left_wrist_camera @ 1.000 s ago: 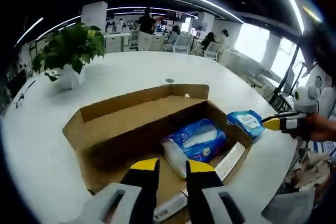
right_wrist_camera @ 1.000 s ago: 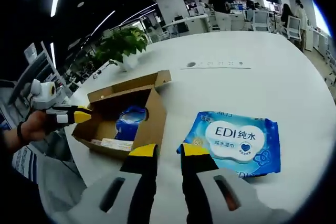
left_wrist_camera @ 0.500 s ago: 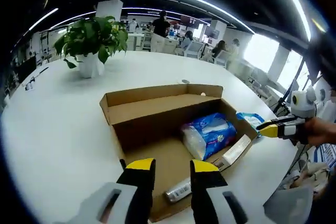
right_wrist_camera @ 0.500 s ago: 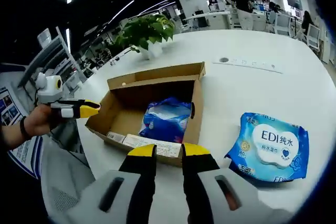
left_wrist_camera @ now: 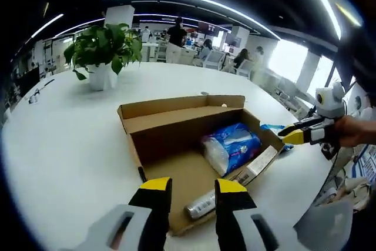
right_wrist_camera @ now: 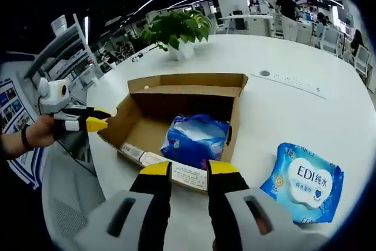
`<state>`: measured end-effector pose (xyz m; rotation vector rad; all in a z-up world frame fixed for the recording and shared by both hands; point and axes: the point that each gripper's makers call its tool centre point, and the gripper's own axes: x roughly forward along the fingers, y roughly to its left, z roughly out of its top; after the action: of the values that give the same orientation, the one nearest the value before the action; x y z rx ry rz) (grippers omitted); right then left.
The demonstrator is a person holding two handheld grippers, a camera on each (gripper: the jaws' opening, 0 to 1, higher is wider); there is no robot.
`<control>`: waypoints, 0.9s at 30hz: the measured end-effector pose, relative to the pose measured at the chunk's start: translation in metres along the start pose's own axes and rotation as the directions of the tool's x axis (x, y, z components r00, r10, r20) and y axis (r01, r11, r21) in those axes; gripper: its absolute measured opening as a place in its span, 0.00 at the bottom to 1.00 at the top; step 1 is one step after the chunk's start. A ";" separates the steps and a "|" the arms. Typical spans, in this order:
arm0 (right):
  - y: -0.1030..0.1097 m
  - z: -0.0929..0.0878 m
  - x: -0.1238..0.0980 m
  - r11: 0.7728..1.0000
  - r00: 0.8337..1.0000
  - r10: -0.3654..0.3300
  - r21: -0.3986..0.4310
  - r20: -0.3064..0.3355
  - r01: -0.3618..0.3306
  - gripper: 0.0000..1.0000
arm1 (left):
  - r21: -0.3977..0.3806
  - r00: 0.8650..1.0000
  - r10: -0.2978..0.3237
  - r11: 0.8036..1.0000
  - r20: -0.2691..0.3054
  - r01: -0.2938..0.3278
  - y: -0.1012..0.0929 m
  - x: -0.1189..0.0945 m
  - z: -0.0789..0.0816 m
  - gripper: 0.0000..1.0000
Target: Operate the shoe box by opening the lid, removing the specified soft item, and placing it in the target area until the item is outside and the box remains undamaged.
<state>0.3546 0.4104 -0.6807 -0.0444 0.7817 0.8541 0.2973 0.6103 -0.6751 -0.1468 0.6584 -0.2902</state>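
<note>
- Open cardboard shoe box point(left_wrist_camera: 176, 139) point(right_wrist_camera: 176, 101) sitting on a white round bench point(left_wrist_camera: 64, 145) point(right_wrist_camera: 282, 92), lid flap folded back and standing up along the far side.
- Inside the box: blue soft pack point(left_wrist_camera: 232, 148) point(right_wrist_camera: 197, 139), lying against the right-hand wall in the left gripper view, tucked near the closest wall in the right gripper view.
- Also in there: a silvery tube-like thing point(left_wrist_camera: 201, 205) on the box floor near the front edge. Can't tell exactly what it is.
- White label strip point(left_wrist_camera: 255, 166) point(right_wrist_camera: 176, 173) stuck on the short end wall of the box.
- Already out on the bench: blue wet-wipes pack point(right_wrist_camera: 302, 183) marked EDI, lying flat just beside the box. Just a corner of it peeking past the box wall point(left_wrist_camera: 273, 129) in the left gripper view.
- Left gripper point(left_wrist_camera: 187, 187) point(right_wrist_camera: 100, 123) hovering over the front edge of the box, yellow-tipped fingers a narrow gap apart, holding nothing.
- Right gripper point(right_wrist_camera: 189, 170) point(left_wrist_camera: 291, 137) above the labelled end of the box, fingers slightly parted too, nothing between them.
- Potted plant point(left_wrist_camera: 101, 51) point(right_wrist_camera: 179, 30) further back on the bench, well apart from the box.
</note>
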 end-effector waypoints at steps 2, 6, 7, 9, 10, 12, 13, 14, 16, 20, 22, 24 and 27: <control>0.003 0.004 0.003 1.000 1.000 0.009 -0.027 -0.006 -0.009 0.23 | 0.004 1.000 -0.003 1.000 0.008 0.003 -0.002 -0.001 0.000 0.29; 0.006 0.008 0.009 0.998 1.000 0.019 -0.064 -0.025 -0.021 0.25 | 0.000 1.000 -0.009 1.000 0.023 0.009 -0.005 -0.004 0.001 0.30; 0.007 0.008 0.011 0.995 0.999 0.022 -0.092 -0.040 -0.026 0.26 | -0.001 1.000 -0.013 1.000 0.025 0.013 -0.006 -0.005 0.001 0.30; 0.009 0.008 0.016 0.987 0.997 0.027 -0.155 -0.075 -0.039 0.28 | 0.006 1.000 -0.016 1.000 0.025 0.015 -0.007 -0.005 0.001 0.30; 0.011 0.009 0.018 0.983 0.996 0.030 -0.180 -0.086 -0.046 0.29 | 0.008 1.000 -0.016 1.000 0.025 0.016 -0.007 -0.006 0.000 0.30; 0.013 0.011 0.023 0.968 0.993 0.033 -0.242 -0.115 -0.061 0.29 | 0.006 1.000 -0.017 1.000 0.026 0.017 -0.007 -0.006 0.000 0.30; 0.014 0.013 0.025 0.955 0.990 0.030 -0.287 -0.135 -0.068 0.30 | 0.003 1.000 -0.016 1.000 0.026 0.016 -0.006 -0.007 0.000 0.30; 0.014 0.014 0.027 0.944 0.988 0.024 -0.322 -0.152 -0.072 0.30 | -0.001 1.000 -0.017 1.000 0.025 0.017 -0.006 -0.007 0.000 0.30; 0.013 0.015 0.031 0.915 0.982 0.014 -0.394 -0.191 -0.090 0.32 | -0.003 0.999 -0.019 1.000 0.029 0.019 -0.007 -0.008 0.001 0.30; 0.012 0.017 0.037 0.819 0.963 -0.017 -0.556 -0.271 -0.142 0.37 | 0.000 0.999 -0.018 1.000 0.033 0.018 -0.007 -0.010 0.003 0.30; 0.010 0.015 0.039 0.757 0.949 -0.039 -0.630 -0.313 -0.176 0.38 | -0.005 0.999 -0.016 1.000 0.035 0.016 -0.006 -0.010 0.003 0.30; 0.011 0.012 0.042 0.737 0.940 -0.039 -0.645 -0.338 -0.202 0.40 | -0.011 0.999 -0.012 1.000 0.036 0.013 -0.004 -0.011 0.002 0.30; 0.011 0.013 0.045 0.736 0.939 -0.037 -0.645 -0.341 -0.205 0.40 | -0.014 0.999 -0.008 1.000 0.035 0.008 -0.002 -0.012 0.001 0.30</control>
<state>0.3729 0.4514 -0.6974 -0.8346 0.7516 1.2082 0.2883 0.6119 -0.6670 -0.1677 0.6255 -0.2900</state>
